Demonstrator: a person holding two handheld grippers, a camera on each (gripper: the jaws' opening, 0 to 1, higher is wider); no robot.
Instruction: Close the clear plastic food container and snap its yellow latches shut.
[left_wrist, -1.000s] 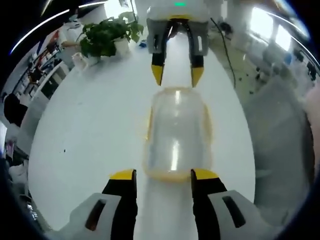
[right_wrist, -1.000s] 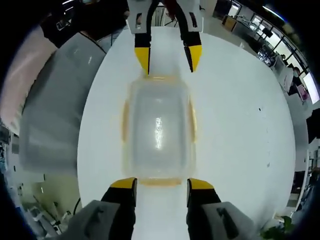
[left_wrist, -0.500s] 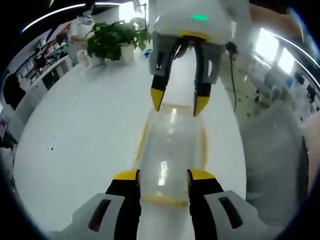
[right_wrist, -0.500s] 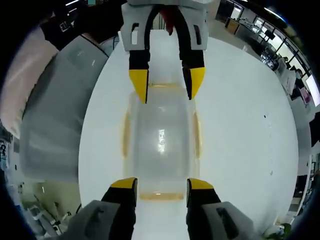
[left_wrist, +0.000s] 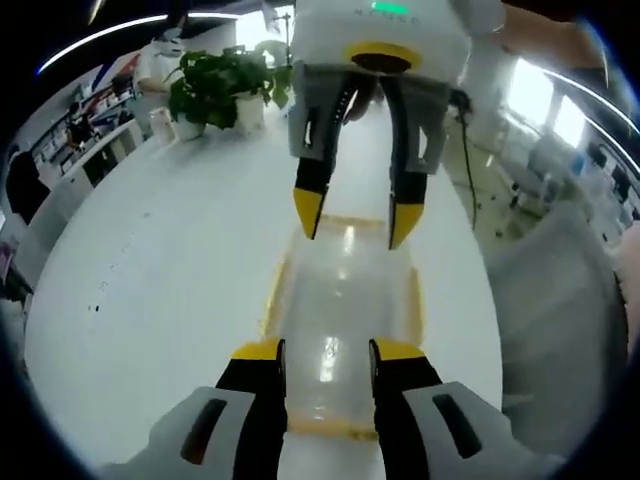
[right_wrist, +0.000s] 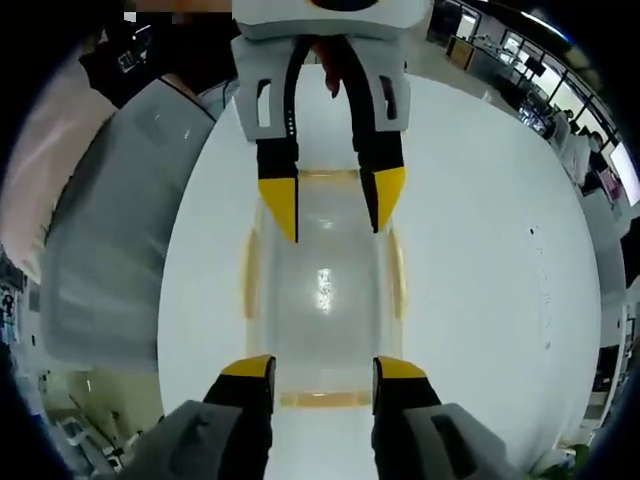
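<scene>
Clear container (left_wrist: 340, 310) sits lid-on atop white table (left_wrist: 150, 300), between two facing grippers. Left gripper (left_wrist: 322, 352) and right gripper (right_wrist: 320, 370) both spread wide, holding nothing, each poised over one end with jaws straddling it. Risk: uneven downward press could tip or skid light box, leaving yellow latches (right_wrist: 250, 275) unsnapped. Potted plant (left_wrist: 225, 85) stands well apart.

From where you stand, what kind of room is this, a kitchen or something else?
Probably an open office or lab, not a kitchen. The clear container sits on a long white table with a potted plant at its far end, and desks and shelving line the bright room behind it.
</scene>
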